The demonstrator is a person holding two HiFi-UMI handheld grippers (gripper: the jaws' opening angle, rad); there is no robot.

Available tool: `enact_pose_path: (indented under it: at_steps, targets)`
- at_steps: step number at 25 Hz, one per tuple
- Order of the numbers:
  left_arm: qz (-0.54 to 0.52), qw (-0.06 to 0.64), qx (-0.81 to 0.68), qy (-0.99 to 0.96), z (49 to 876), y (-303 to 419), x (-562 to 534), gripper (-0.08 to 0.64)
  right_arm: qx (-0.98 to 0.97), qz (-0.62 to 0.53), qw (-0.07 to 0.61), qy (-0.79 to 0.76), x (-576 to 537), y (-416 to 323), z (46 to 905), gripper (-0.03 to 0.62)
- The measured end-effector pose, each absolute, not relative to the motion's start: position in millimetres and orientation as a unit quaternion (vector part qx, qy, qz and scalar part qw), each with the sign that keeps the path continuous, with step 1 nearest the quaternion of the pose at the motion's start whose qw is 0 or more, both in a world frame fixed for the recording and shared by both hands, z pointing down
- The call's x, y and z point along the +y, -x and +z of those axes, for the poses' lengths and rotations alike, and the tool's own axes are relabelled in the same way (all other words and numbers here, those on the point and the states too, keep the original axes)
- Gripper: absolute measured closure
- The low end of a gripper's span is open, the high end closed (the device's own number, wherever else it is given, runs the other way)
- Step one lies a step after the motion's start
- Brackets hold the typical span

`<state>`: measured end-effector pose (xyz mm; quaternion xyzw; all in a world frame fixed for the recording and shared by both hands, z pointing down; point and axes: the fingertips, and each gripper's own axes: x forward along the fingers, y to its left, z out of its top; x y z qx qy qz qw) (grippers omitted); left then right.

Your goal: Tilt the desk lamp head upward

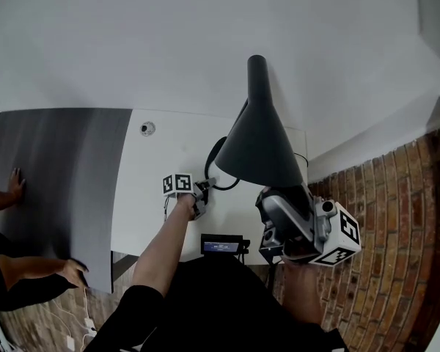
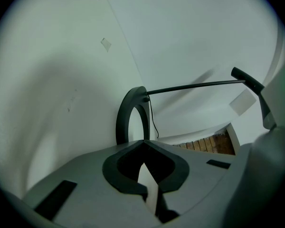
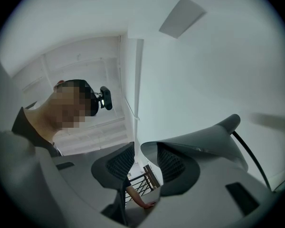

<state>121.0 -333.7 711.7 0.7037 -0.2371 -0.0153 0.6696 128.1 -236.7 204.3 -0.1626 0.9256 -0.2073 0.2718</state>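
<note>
A dark, cone-shaped desk lamp head (image 1: 260, 141) hangs over the right side of a white table (image 1: 143, 189). Its ring base (image 2: 127, 115) stands just ahead of the left gripper (image 2: 142, 144), whose jaws meet at the tips, seemingly on nothing. The right gripper (image 3: 138, 151), just beneath the lamp head, gapes wide, the rim beside one jaw, unclamped.

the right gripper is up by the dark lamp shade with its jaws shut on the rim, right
Not quite: the right gripper is up by the dark lamp shade, but its jaws stand open, the shade outside them. The right gripper view shows it.
</note>
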Motion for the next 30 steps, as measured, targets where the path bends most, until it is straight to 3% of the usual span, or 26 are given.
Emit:
enact_pose_path:
  at_steps: [30]
  targets:
    - [0.005,0.667,-0.237,-0.707,713.6,-120.0,-331.6,0.551,0.926,-0.197,0.273,0.169,-243.1,-122.5,193.0,0.457]
